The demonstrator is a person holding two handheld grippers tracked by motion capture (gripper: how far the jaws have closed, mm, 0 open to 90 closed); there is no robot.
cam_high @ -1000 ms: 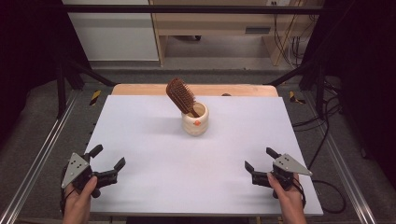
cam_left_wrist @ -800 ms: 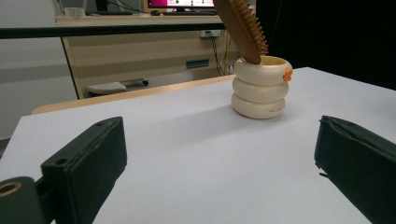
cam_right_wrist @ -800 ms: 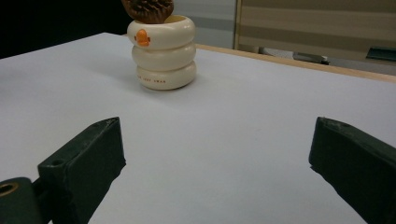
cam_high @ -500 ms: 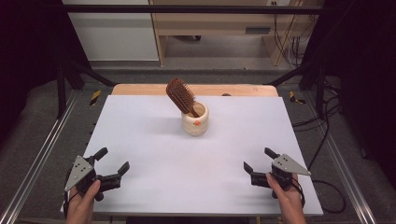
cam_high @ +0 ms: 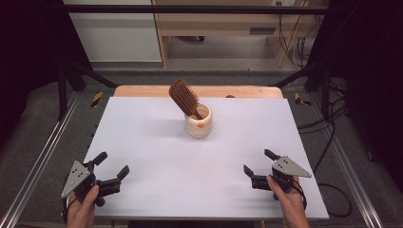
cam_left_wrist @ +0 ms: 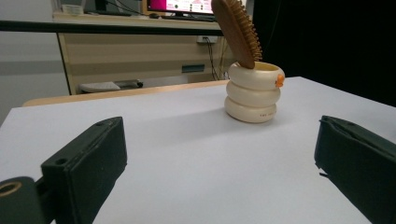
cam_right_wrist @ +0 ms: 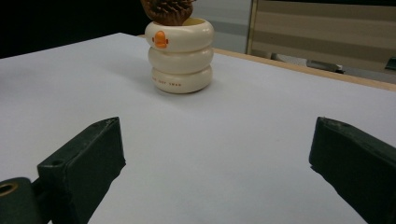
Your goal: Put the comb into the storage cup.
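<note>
The cream ribbed cup (cam_high: 198,122) stands upright on the white table (cam_high: 157,142), toward the table's far edge and roughly centred across its width. It serves as the reference for all positions below. A small orange mark (cam_high: 201,125) sits on the cup wall, on the side facing the near edge.

The brown hairbrush (cam_high: 184,98) stands handle-down inside the cup. Its oval head rises above the rim and tilts away from the cup, toward the left and far side, with the bristles facing up and to the right.

The left claw (cam_high: 113,169) is held by a hand (cam_high: 81,211), well apart from the cup, near-left of it at the table's near edge. Its jaws stand apart, with nothing between them.

The right claw (cam_high: 259,166) is held by the other hand (cam_high: 290,204), well apart from the cup, near-right of it. Its jaws also stand apart and hold nothing.

In both gripper views the cup lies beyond the open jaws, with bare table between.
</note>
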